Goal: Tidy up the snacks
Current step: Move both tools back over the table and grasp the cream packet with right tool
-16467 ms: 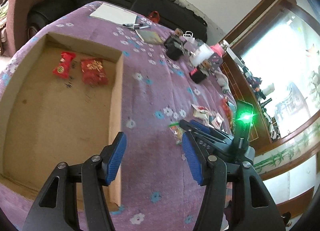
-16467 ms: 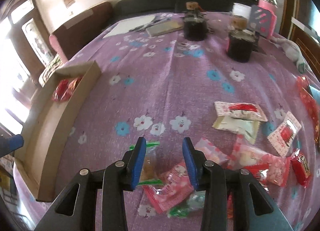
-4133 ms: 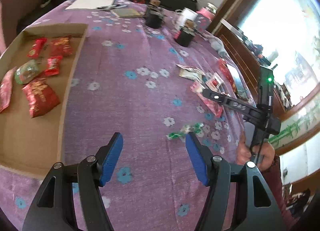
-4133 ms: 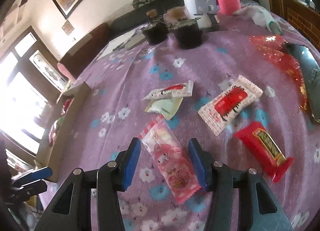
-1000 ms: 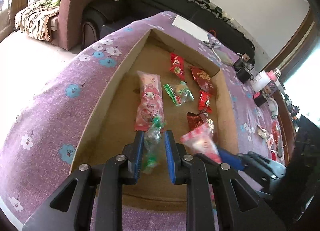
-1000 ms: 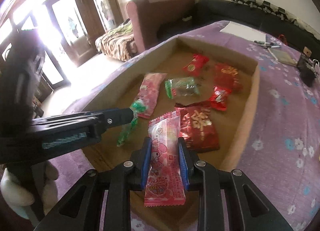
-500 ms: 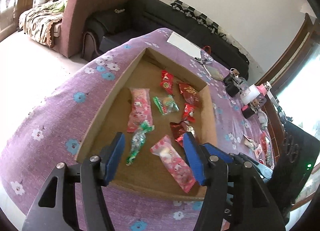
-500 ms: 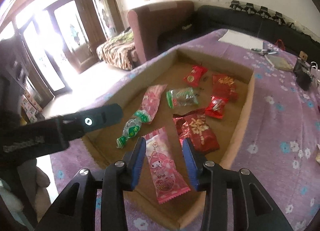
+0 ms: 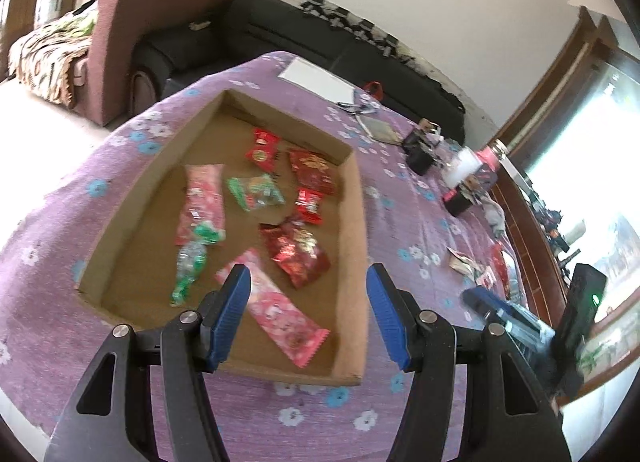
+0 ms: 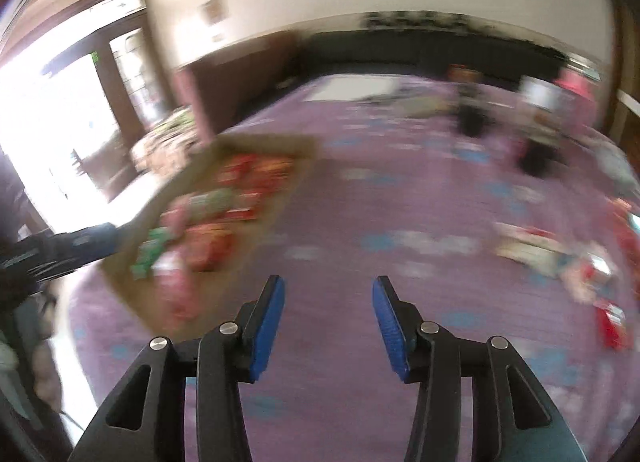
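Observation:
A shallow cardboard tray (image 9: 352,222) lies on the purple flowered tablecloth and holds several snack packets. A pink packet (image 9: 280,310) and a green-ended candy (image 9: 188,266) lie at its near end. My left gripper (image 9: 308,314) is open and empty, above the tray's near edge. My right gripper (image 10: 328,314) is open and empty over bare cloth, right of the tray (image 10: 256,150); this view is motion-blurred. Loose snacks (image 10: 560,258) lie on the cloth at the right, and they also show in the left wrist view (image 9: 476,266).
Dark cups (image 9: 418,150), a pink bottle (image 9: 494,154), a notebook (image 9: 380,128) and white paper (image 9: 320,78) sit at the table's far side. A black sofa (image 9: 320,46) and a maroon armchair (image 9: 132,22) stand behind. The right gripper's body (image 9: 516,318) shows at right.
Both grippers let go of their snacks half a second ago; these now lie in the tray. The right gripper has swung right, away from the tray. The left gripper has pulled back slightly.

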`<state>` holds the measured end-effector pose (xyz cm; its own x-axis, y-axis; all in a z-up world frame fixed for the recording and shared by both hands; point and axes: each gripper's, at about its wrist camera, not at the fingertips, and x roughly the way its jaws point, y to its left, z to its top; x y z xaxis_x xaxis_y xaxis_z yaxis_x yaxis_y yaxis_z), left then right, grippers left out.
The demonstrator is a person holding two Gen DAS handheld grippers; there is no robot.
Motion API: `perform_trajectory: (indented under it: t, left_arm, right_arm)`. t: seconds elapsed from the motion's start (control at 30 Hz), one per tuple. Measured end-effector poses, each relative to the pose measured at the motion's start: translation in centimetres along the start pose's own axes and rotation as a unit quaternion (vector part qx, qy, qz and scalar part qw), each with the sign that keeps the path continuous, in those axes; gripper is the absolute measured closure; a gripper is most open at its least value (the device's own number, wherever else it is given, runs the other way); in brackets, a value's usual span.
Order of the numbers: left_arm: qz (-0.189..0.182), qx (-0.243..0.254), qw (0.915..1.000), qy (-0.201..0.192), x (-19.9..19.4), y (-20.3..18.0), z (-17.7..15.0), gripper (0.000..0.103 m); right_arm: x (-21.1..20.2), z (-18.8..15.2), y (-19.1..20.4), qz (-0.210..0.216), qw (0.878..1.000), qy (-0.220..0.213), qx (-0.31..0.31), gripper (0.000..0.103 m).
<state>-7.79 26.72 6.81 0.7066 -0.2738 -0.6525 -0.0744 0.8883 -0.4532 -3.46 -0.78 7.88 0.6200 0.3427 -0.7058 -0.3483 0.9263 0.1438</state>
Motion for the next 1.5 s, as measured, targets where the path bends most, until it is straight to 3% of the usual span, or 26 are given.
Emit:
perform_trajectory:
  t: [0.1,0.2,0.33,0.57,0.77,0.8,0.9,1.07,1.2,1.3,1.4,1.5]
  left_arm:
    - [-0.014,0.015,0.9998,0.002,0.4,-1.6,-0.4,0.044]
    - [-0.026,0.034,0.999,0.008,0.9,-3.3,-0.9,0.044]
    - [-0.034,0.07,0.9968,0.02,1.3,-5.9,-1.7,0.044]
    - [-0.029,0.105,0.9934,0.034,0.9,-7.9,-2.8,0.044]
    - [-0.017,0.109,0.9931,0.038,0.8,-8.1,-3.2,0.044]
    - [-0.018,0.109,0.9931,0.039,0.9,-8.2,-3.2,0.044]
    - [-0.022,0.114,0.9924,0.042,1.1,-8.5,-3.4,0.044]
    - [-0.032,0.116,0.9914,0.05,1.6,-8.9,-3.8,0.044]
    - [-0.035,0.118,0.9909,0.054,1.6,-9.0,-4.1,0.044]
    - [-0.035,0.116,0.991,0.057,1.7,-9.0,-4.2,0.044]
    - [-0.036,0.118,0.9906,0.06,1.8,-9.2,-4.5,0.044]
    - [-0.037,0.124,0.9897,0.062,1.8,-9.5,-4.7,0.044]
  right_arm:
    - [-1.5,-0.1,-7.9,-0.054,0.995,-0.01,0.081,0.055]
    - [-2.0,0.3,-14.0,-0.082,0.986,-0.019,0.145,0.053]
    - [-1.0,1.6,-17.7,-0.093,0.981,-0.02,0.172,0.053]
    - [4.9,4.8,-18.0,-0.114,0.983,0.013,0.143,0.056]
    - [8.6,4.9,-17.4,-0.109,0.984,0.046,0.132,0.057]
    - [8.7,4.8,-17.2,-0.113,0.984,0.045,0.128,0.061]
    - [8.2,4.1,-16.2,-0.091,0.987,0.054,0.122,0.075]
    - [6.2,1.5,-12.6,-0.033,0.993,0.077,0.087,0.076]
    - [4.7,-1.6,-9.8,0.065,0.988,0.119,0.079,0.074]
    - [2.8,-2.8,-9.7,0.047,0.992,0.091,0.08,0.071]
    - [1.4,-3.1,-10.6,0.025,0.993,0.059,0.096,0.056]
    - [1.3,-3.2,-10.8,0.027,0.992,0.063,0.106,0.056]
